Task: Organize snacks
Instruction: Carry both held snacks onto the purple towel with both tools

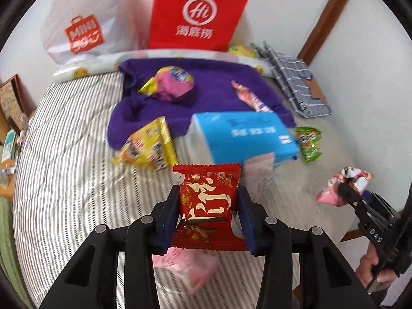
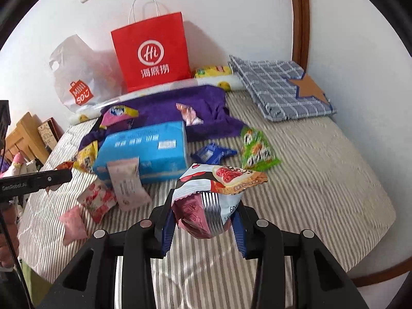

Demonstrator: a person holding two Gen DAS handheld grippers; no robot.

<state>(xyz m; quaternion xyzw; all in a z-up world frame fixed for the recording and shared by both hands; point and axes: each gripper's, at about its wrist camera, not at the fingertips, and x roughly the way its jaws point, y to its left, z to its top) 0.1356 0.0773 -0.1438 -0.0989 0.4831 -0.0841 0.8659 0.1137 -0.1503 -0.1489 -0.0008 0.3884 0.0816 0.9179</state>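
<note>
My left gripper (image 1: 209,200) is shut on a red snack packet with gold lettering (image 1: 207,200), held above the striped bed. My right gripper (image 2: 203,213) is shut on a white and pink snack packet with a biscuit picture (image 2: 219,182); the same packet (image 1: 343,186) shows at the right edge of the left wrist view. Loose snacks lie on the bed: a yellow packet (image 1: 148,145), a pink and yellow packet (image 1: 171,82), a green packet (image 2: 257,149), a blue wrapper (image 2: 212,153) and pink packets (image 2: 96,199). A red paper bag (image 2: 152,51) stands against the wall.
A blue tissue pack (image 2: 144,152) lies mid-bed on a purple cloth (image 2: 164,108). A white plastic bag (image 2: 77,77) leans beside the red bag. A checked folded cloth (image 2: 280,87) lies at the far right. Wooden furniture (image 2: 24,134) stands left of the bed.
</note>
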